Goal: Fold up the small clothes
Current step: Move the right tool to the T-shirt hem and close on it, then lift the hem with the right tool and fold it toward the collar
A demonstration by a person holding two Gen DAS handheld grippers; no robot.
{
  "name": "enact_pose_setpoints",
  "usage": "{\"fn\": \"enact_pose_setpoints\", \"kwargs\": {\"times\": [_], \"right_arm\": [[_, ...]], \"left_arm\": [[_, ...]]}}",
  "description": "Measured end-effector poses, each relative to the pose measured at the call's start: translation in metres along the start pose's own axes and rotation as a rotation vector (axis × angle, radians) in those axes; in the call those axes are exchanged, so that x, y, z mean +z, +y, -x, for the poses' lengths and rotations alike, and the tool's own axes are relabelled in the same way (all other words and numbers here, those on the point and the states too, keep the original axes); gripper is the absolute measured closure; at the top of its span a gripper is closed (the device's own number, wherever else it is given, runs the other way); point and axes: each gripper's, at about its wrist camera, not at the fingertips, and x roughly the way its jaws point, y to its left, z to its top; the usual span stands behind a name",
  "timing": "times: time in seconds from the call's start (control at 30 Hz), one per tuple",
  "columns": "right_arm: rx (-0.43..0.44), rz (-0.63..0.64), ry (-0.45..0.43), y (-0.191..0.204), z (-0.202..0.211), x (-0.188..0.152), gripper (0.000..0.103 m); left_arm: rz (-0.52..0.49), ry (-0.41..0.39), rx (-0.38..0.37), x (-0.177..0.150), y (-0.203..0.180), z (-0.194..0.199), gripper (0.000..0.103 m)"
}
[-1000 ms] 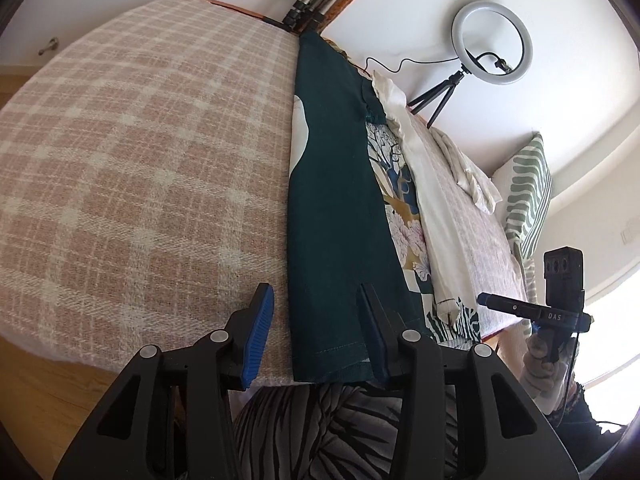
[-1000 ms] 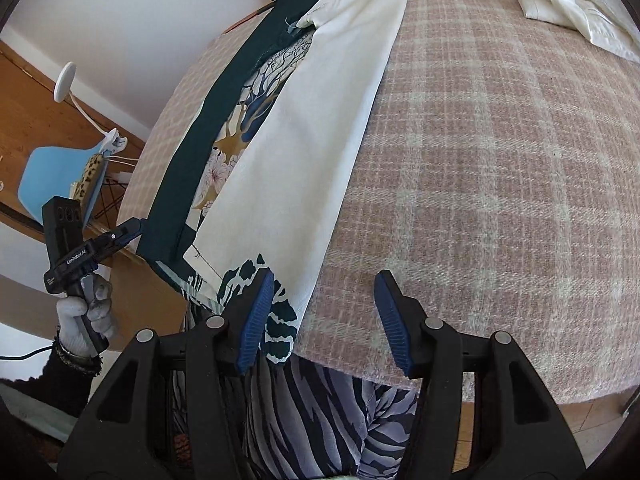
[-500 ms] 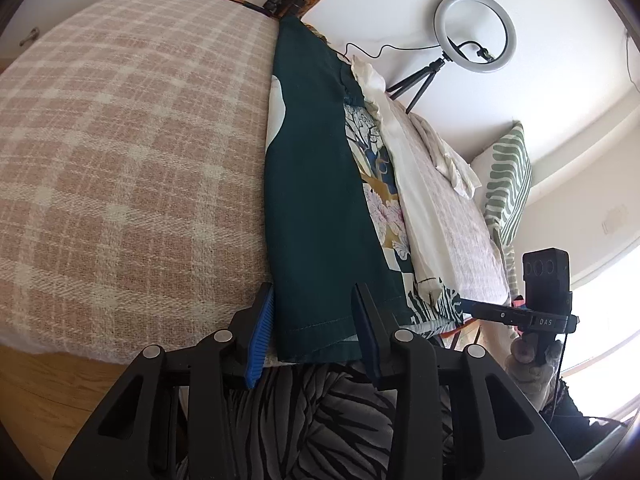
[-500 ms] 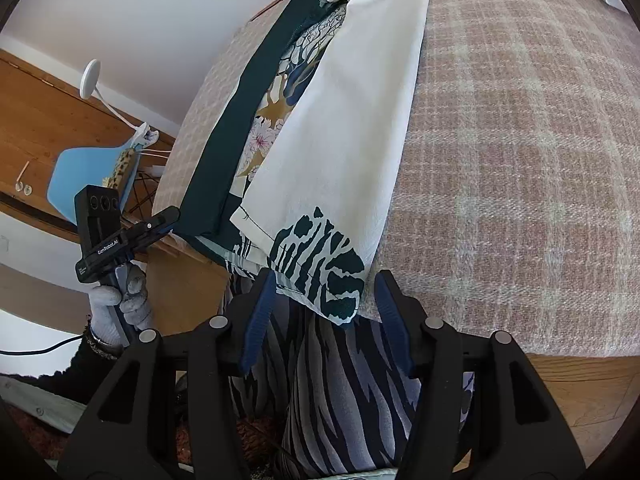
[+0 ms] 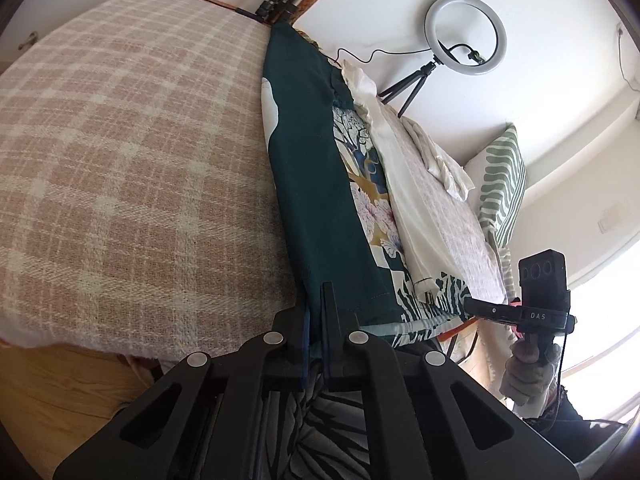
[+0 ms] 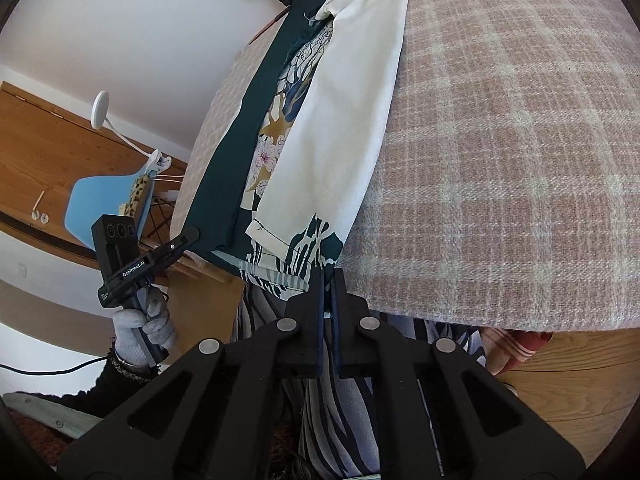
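Garment [image 5: 316, 184] long axis runs away across bed [image 5: 132, 152]; L gripper [image 5: 317, 312], R gripper [image 6: 328, 292] each pinching near hem

A ring light [image 5: 465, 36] on a tripod stands by the white wall; a green-striped pillow [image 5: 502, 184] (upright) and a blue chair [image 6: 108, 204] sit nearby.

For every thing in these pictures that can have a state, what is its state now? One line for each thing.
left gripper: shut on the dark green edge of the garment.
right gripper: shut on the white, zebra-printed corner of the garment.
garment: folded lengthwise into a long strip, lying on the plaid blanket, near end hanging over the edge.
white cloth: crumpled, lying further back on the bed.
ring light: standing on its tripod; whether it is lit, I cannot tell.
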Motion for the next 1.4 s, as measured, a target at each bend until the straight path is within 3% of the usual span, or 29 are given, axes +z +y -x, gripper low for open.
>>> {"fn": "enact_pose_setpoints", "kwargs": {"times": [0.27,0.37,0.43,0.5,0.57,0.6,0.7,0.8,0.83,0.87,0.9,1.17,1.4], "right_arm": [[-0.014,0.006,-0.012,0.001,0.007,-0.008,0.100],[-0.060,0.017,-0.014,0.003,0.003,-0.007,0.100],[-0.019,0.013,-0.024,0.000,0.003,-0.004,0.099],[-0.027,-0.010,-0.035,-0.005,0.004,0.000,0.091],[-0.023,-0.015,-0.045,-0.009,0.005,0.004,0.068],[-0.017,-0.023,-0.051,-0.011,0.005,0.005,0.063],[0.025,-0.054,-0.040,-0.019,0.002,0.009,0.059],[0.033,-0.050,-0.030,-0.019,-0.003,0.009,0.059],[0.027,-0.040,-0.028,-0.018,-0.003,0.009,0.068],[0.031,-0.035,-0.010,-0.017,-0.006,0.009,0.093],[0.050,-0.034,0.014,-0.016,-0.010,0.007,0.097],[0.006,0.008,-0.017,-0.005,0.001,-0.009,0.100],[0.056,-0.018,-0.022,-0.013,0.024,-0.022,0.100]], "left_arm": [[-0.027,-0.021,0.006,-0.005,-0.007,0.008,0.102],[-0.037,-0.025,0.010,-0.006,-0.005,0.009,0.102],[-0.009,-0.010,-0.027,-0.003,0.002,0.006,0.102],[0.030,0.011,-0.033,-0.001,0.009,0.002,0.094],[0.035,0.010,-0.037,0.001,0.012,0.001,0.088],[0.032,0.016,-0.033,0.002,0.012,-0.001,0.086],[0.029,0.023,-0.038,0.003,0.011,-0.005,0.083],[0.034,0.028,-0.044,0.003,0.012,-0.009,0.090],[0.040,0.027,-0.040,0.003,0.013,-0.010,0.102],[0.049,0.024,-0.045,0.004,0.015,-0.011,0.103],[0.057,0.024,-0.058,0.003,0.016,-0.011,0.103],[0.015,-0.026,-0.041,-0.010,0.005,0.012,0.102],[0.016,-0.002,-0.048,-0.027,-0.002,0.022,0.102]]}}
